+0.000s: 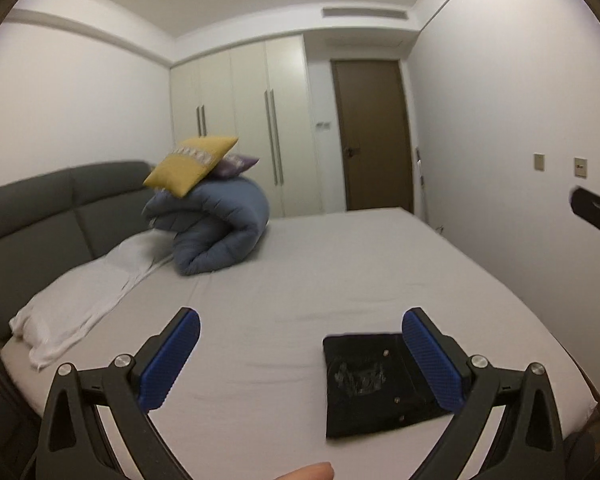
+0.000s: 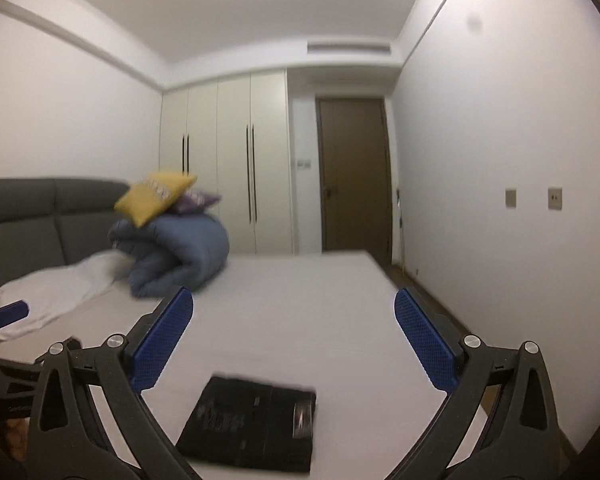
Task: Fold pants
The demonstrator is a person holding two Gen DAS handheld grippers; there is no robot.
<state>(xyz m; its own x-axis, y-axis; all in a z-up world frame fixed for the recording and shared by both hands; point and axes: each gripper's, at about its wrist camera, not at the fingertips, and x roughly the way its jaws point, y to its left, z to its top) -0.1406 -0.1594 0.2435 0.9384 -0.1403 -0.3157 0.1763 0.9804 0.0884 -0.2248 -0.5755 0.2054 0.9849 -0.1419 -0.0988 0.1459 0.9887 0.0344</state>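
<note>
The black pants (image 1: pixel 376 384) lie folded into a compact rectangle on the grey bed sheet (image 1: pixel 320 280), near the bed's near edge. They also show in the right wrist view (image 2: pixel 252 426). My left gripper (image 1: pixel 300 356) is open and empty, held above the bed, with the pants below its right finger (image 1: pixel 432 364). My right gripper (image 2: pixel 294 336) is open and empty, held above the pants. Part of the right gripper shows at the right edge of the left wrist view (image 1: pixel 598 212). Part of the left gripper shows at the left edge of the right wrist view (image 2: pixel 4 320).
A rolled blue duvet (image 1: pixel 216 228) with a yellow cushion (image 1: pixel 188 164) and a purple one (image 1: pixel 236 164) on top sits at the head of the bed. A white pillow (image 1: pixel 76 300) lies left of it. Grey headboard (image 1: pixel 40 220), wardrobe (image 1: pixel 252 128) and brown door (image 1: pixel 372 132) stand behind.
</note>
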